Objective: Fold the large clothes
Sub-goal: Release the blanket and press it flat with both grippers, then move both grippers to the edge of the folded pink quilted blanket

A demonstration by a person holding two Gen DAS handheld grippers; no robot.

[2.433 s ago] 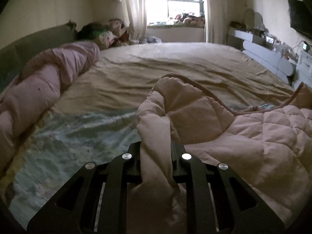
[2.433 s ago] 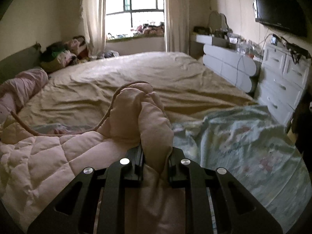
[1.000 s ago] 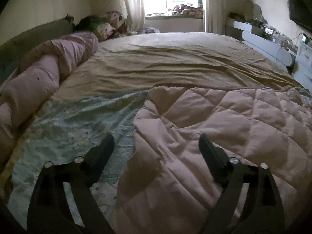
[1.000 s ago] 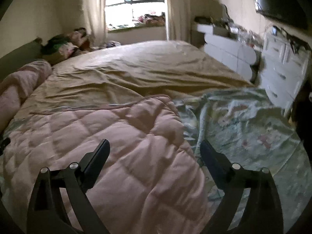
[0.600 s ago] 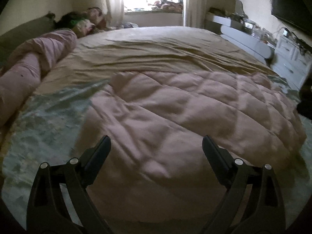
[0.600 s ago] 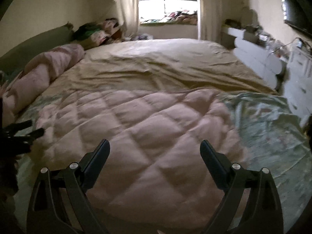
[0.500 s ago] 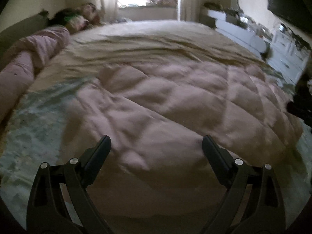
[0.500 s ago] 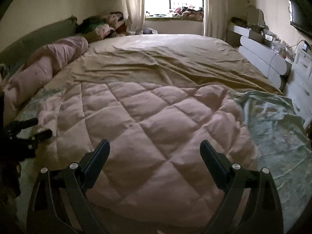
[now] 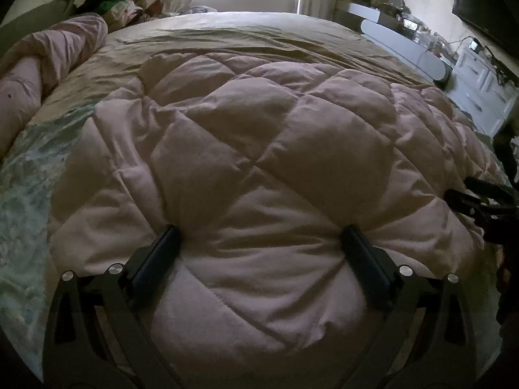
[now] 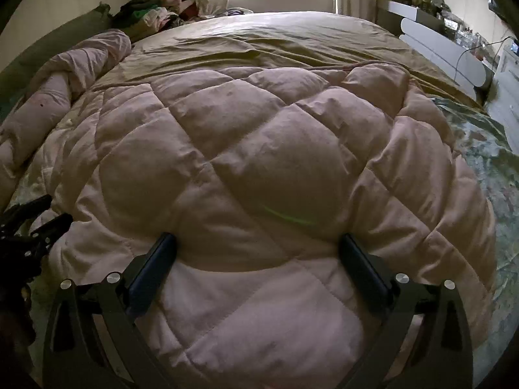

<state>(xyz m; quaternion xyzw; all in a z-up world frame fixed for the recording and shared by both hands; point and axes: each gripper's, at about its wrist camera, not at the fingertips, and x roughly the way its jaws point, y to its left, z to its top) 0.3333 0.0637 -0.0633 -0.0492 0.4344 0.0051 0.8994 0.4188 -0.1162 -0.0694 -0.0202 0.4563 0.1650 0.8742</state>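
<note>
Bedroom, wide bed (image 10: 292, 37) under a bright window; pink quilted comforter (image 9: 259, 149) lay folded across the lower centre of both views.

Both tongs had just been opening and stood released: left gripper (image 9: 259, 253) and right gripper (image 10: 258, 253) each pressed spread fingertips into the near edge, a puffy bulge between the jaws, nothing clenched. The comforter looked soft, thick and light for its bulk, likely springy and prone to slump or unfold. Best hold judged at the stitched near edge or corners, pinching all layers together, not the padded middle.
</note>
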